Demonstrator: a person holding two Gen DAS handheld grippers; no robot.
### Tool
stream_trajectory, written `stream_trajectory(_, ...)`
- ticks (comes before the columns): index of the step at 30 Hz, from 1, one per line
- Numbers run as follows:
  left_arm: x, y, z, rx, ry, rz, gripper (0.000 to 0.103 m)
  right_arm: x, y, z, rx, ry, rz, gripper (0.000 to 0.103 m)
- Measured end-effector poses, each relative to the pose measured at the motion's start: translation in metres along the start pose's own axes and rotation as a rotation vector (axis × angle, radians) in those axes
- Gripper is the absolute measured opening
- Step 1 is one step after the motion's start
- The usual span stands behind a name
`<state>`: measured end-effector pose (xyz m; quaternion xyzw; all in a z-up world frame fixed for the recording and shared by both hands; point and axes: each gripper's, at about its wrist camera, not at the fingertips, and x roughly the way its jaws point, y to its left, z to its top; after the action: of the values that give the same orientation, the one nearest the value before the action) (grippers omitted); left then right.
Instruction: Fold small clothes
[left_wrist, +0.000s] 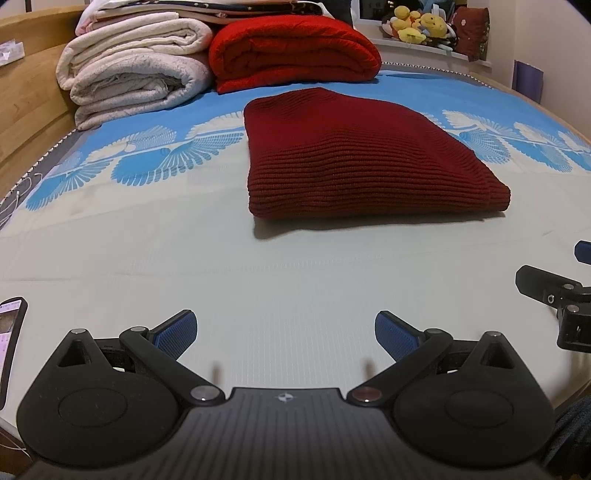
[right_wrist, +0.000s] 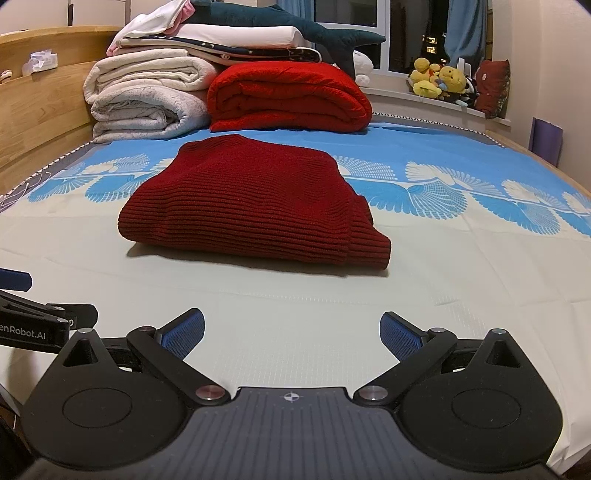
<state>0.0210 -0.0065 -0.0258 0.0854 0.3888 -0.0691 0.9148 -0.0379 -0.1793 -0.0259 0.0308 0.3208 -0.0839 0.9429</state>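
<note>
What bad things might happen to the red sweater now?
The dark red knit sweater already lies folded; grabbing it again with the open left gripper or right gripper might undo the fold. A sleeve cuff sticks out at one corner and could flop loose if it is moved.

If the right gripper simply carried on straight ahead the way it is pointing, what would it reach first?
Most likely the folded dark red sweater. The right gripper is open over bare bed sheet, and the sweater's near right edge lies roughly ahead, though depth is hard to judge.
</note>
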Motion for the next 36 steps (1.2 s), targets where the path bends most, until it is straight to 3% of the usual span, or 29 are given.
stream_trajectory(36,0.0008,-0.0004,-0.0024,0.006,0.004,-0.001,0.103,-0.0035,0.0007,0.0015,-0.016,-0.01,0.013,0.101)
